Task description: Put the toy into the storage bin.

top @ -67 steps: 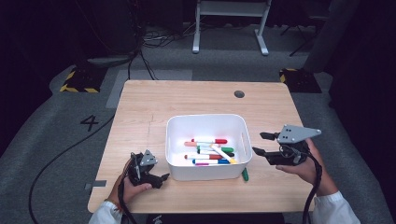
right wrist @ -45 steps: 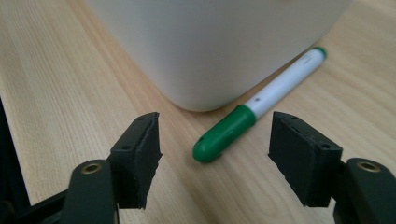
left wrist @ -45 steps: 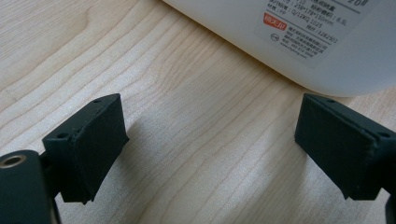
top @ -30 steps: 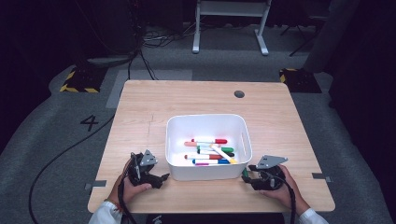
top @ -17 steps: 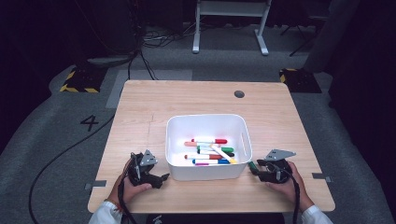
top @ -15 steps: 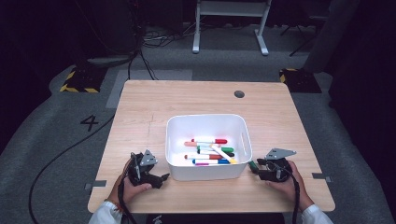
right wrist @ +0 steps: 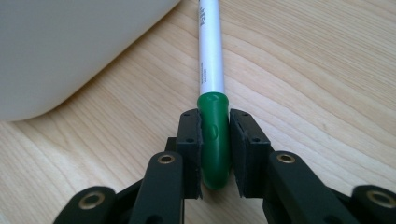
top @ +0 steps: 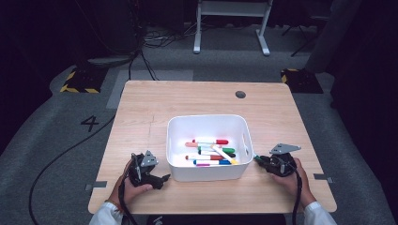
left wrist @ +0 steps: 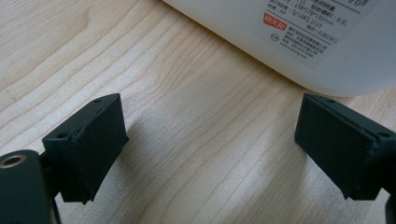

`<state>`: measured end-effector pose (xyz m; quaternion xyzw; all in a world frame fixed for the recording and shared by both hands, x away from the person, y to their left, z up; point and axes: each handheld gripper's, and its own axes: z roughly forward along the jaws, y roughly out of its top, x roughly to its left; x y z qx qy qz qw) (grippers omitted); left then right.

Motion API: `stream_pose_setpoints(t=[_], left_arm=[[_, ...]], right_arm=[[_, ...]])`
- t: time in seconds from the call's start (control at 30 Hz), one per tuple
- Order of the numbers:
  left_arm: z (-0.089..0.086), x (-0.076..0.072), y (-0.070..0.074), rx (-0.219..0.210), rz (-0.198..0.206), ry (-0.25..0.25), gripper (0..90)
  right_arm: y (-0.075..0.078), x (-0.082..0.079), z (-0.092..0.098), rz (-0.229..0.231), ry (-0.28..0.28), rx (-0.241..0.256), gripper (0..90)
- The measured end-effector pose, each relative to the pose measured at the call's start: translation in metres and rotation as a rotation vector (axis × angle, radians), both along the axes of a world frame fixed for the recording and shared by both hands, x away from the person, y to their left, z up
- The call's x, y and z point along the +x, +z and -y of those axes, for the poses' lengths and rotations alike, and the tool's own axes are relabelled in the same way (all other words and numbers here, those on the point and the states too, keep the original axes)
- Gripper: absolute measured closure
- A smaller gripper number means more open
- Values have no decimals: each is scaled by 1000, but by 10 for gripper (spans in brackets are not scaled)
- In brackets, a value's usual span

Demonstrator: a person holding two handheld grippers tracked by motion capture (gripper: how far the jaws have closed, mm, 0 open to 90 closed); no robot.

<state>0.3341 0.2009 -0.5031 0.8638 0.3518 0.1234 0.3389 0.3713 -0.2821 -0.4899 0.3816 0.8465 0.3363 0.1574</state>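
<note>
A white bin [top: 173, 140] in the middle of the wooden table holds several coloured markers [top: 211, 152]. Just right of the bin, my right gripper [top: 263, 161] is shut on the green cap of a white-barrelled marker [right wrist: 214, 135], whose barrel [right wrist: 209, 51] lies on the wood beside the bin's wall [right wrist: 70, 46]. The marker's tip [top: 256, 158] pokes toward the bin. Near the front left, my left gripper [top: 162, 179] rests open on the table, close to the bin's corner [left wrist: 299, 42]. Nothing sits between its pads [left wrist: 91, 140].
The table [top: 187, 101] has a dark round grommet [top: 240, 94] at the back right. Grey floor with cables, a painted number and a white frame stand surround the table. A label [left wrist: 299, 28] is stuck on the bin's wall.
My right gripper came down from mid-air at the bin's right to the table and shut on the green marker lying by the bin. The left gripper stayed put.
</note>
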Motion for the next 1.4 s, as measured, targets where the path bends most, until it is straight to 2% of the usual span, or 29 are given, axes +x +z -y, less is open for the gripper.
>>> stream_pose_setpoints(t=[0.37, 0.57, 0.9, 1.07, 1.23, 1.4], left_arm=[[0, 0, 0, -1, -3, -2, 91], [0, 0, 0, 1, 0, -1, 91], [0, 0, 0, 0, -2, -2, 91], [0, 0, 0, 1, -2, -2, 91], [0, 0, 0, 1, 0, -1, 91], [0, 0, 0, 2, 0, -1, 91]], right_arm=[[1, -2, 24, 12, -22, 8, 754], [11, -4, 35, 44, -48, 38, 754], [31, -10, 43, 107, -43, 80, 754], [47, -14, 46, 137, -29, 92, 754], [69, -14, 51, 190, -12, 132, 754], [94, -13, 51, 237, 11, 142, 754]])
